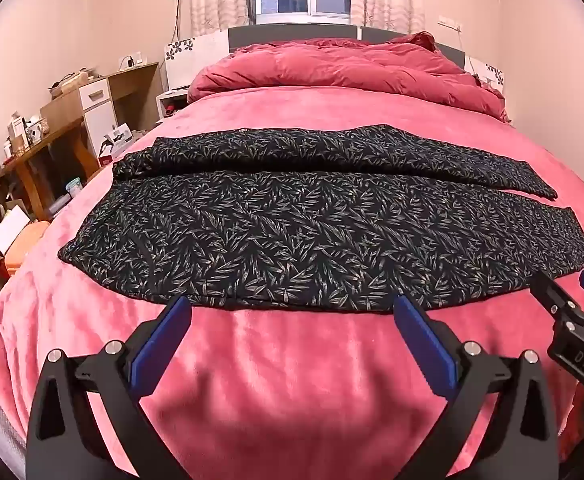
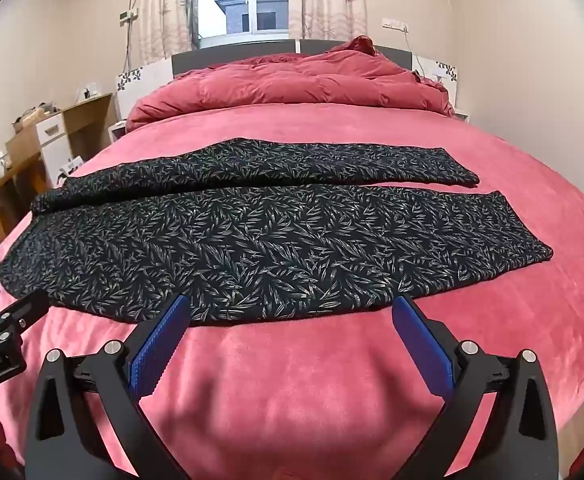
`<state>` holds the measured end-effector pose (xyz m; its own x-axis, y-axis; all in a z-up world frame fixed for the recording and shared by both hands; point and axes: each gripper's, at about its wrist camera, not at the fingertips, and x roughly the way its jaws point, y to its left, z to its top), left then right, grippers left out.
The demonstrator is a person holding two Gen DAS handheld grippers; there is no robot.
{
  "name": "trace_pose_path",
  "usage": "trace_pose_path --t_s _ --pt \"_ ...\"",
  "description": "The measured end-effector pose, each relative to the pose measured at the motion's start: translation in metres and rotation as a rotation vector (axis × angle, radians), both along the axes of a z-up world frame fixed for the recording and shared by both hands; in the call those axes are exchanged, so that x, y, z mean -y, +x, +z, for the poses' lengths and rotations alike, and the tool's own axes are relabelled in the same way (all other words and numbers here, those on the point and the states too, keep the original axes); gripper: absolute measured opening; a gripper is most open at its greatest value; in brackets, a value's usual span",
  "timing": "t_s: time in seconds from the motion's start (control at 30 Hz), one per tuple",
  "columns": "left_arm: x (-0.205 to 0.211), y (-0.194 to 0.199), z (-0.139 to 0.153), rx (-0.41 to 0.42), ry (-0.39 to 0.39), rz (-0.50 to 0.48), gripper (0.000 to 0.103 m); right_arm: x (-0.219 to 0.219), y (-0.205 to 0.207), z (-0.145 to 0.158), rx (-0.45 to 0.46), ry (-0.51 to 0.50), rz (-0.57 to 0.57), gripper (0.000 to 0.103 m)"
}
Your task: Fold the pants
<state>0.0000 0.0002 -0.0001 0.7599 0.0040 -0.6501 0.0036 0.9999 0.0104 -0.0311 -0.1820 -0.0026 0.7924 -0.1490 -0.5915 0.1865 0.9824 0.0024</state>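
Black pants with a grey leaf print [image 1: 292, 232] lie flat across the pink bed, waist to the left, the two legs running right and slightly apart. They also show in the right wrist view [image 2: 275, 240]. My left gripper [image 1: 292, 308] is open and empty, its blue fingertips just short of the near edge of the pants. My right gripper [image 2: 289, 308] is open and empty at the same near edge, further right. The right gripper shows in the left wrist view [image 1: 568, 284], near the leg hem. The left gripper shows in the right wrist view [image 2: 7, 300], by the waist.
The pink blanket [image 1: 292, 380] covers the bed; a bunched red duvet [image 1: 348, 72] lies at the headboard. A wooden desk [image 1: 47, 140] with clutter and boxes on the floor stand to the left of the bed. A wall is close on the right.
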Motion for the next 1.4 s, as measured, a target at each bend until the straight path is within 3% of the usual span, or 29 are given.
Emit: trace_pose_path --t_s 1.4 --pt "-0.0036 0.006 -0.0084 -0.029 -0.003 -0.008 0.101 -0.0047 -0.0005 -0.0014 -0.002 -0.004 0.007 0.1"
